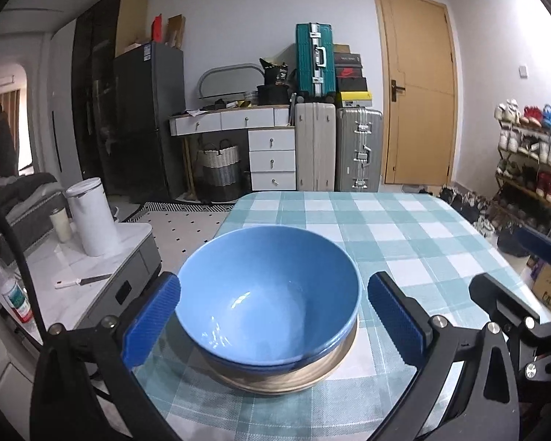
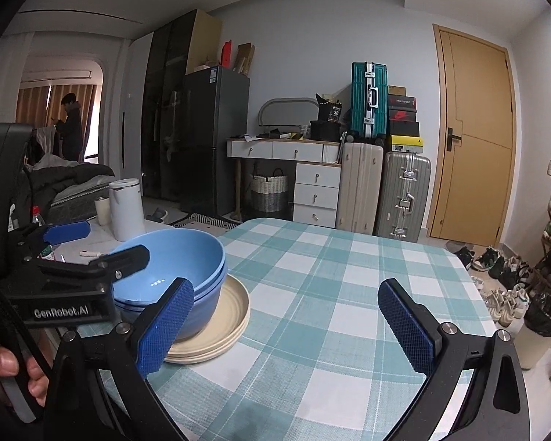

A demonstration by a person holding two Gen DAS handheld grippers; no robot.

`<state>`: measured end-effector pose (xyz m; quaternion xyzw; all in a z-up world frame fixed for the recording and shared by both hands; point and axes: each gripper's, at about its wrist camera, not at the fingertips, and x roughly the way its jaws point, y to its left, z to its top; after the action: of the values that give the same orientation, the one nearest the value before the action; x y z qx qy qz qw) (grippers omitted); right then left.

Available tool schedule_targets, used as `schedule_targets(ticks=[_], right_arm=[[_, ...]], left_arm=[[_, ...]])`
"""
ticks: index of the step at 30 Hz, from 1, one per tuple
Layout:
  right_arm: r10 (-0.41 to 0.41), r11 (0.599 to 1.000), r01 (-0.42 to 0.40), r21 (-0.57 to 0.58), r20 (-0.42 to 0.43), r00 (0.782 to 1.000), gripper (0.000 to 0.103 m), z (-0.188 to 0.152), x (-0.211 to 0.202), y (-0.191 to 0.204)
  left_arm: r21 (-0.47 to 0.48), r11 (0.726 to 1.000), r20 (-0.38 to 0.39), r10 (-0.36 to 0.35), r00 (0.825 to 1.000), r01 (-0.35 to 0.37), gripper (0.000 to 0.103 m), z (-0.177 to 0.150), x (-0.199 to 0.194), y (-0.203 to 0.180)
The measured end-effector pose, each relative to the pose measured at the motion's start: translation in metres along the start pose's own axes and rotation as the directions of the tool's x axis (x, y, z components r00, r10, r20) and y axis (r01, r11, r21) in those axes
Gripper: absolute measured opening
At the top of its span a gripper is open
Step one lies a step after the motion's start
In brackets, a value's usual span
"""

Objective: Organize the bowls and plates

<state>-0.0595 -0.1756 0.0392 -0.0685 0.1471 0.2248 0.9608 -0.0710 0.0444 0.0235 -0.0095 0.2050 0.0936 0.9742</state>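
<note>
Bowls stacked on plates, both grippers free

Bowls [image 1: 268,301] sit right between the fingers of your left hand-held gripper [image 1: 272,321], whose blue pads stand wide on either side of the rim without touching it and hold nothing. From the right wrist view they look like nested blue bowls, resting on a stack of cream plates [image 2: 227,316] just beneath. Your right hand-held gripper [image 2: 286,325] is also spread wide and empty, over bare checked cloth on the counter [image 2: 349,275], with the stack just beyond its left finger.

Judging by the glossy glaze, the bowls are stiff, smooth and probably slippery, and likely to chip if knocked. The stack probably carries some weight, so lifting it all by one bowl rim looks risky. If you must move the bowls, pinch across the rim wall, one pad inside and one outside, and lift straight up. For the plates, take the rim edge low and keep it level.
</note>
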Motion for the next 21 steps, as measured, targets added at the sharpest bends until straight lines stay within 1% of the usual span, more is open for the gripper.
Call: schedule_targets(ticks=[2,5,8,10,12,14,15,17,21], right_arm=[[-0.001,1.000,0.001,-0.002,0.000,1.000,0.102,0.000,0.000,0.000],[-0.002,1.000,0.002,-0.001,-0.003,1.000,0.102,0.000,0.000,0.000],[-0.003,1.000,0.003,-0.007,0.001,1.000,0.102,0.001,-0.001,0.000],[-0.003,1.000,0.003,-0.007,0.001,1.000,0.102,0.001,-0.002,0.000],[-0.003,1.000,0.003,-0.006,-0.001,1.000,0.102,0.001,-0.002,0.000],[0.003,1.000,-0.003,-0.003,-0.001,1.000,0.102,0.000,-0.002,-0.001],[0.007,1.000,-0.007,0.000,-0.004,1.000,0.102,0.000,-0.003,-0.001],[0.007,1.000,-0.007,-0.001,-0.003,1.000,0.102,0.000,-0.002,-0.001],[0.003,1.000,-0.003,-0.002,-0.011,1.000,0.102,0.000,0.000,-0.001]], left_arm=[[-0.019,1.000,-0.012,0.004,1.000,-0.004,0.103,0.001,0.001,0.003],[-0.034,0.999,-0.020,-0.018,1.000,0.018,0.103,0.000,0.002,0.005],[-0.011,1.000,0.000,-0.005,1.000,0.005,0.103,0.000,-0.001,0.002],[-0.003,1.000,-0.002,-0.008,1.000,0.008,0.103,0.000,-0.001,0.000],[0.009,1.000,-0.014,0.002,1.000,-0.002,0.103,0.001,0.002,-0.002],[0.016,0.999,-0.005,0.038,0.999,-0.038,0.103,0.001,0.000,-0.003],[0.012,0.999,-0.001,0.039,0.999,-0.039,0.103,0.001,-0.001,-0.002],[-0.011,1.000,-0.003,0.020,1.000,-0.020,0.103,0.001,-0.001,0.003],[-0.026,1.000,-0.028,0.011,1.000,-0.012,0.103,0.002,0.004,0.008]])
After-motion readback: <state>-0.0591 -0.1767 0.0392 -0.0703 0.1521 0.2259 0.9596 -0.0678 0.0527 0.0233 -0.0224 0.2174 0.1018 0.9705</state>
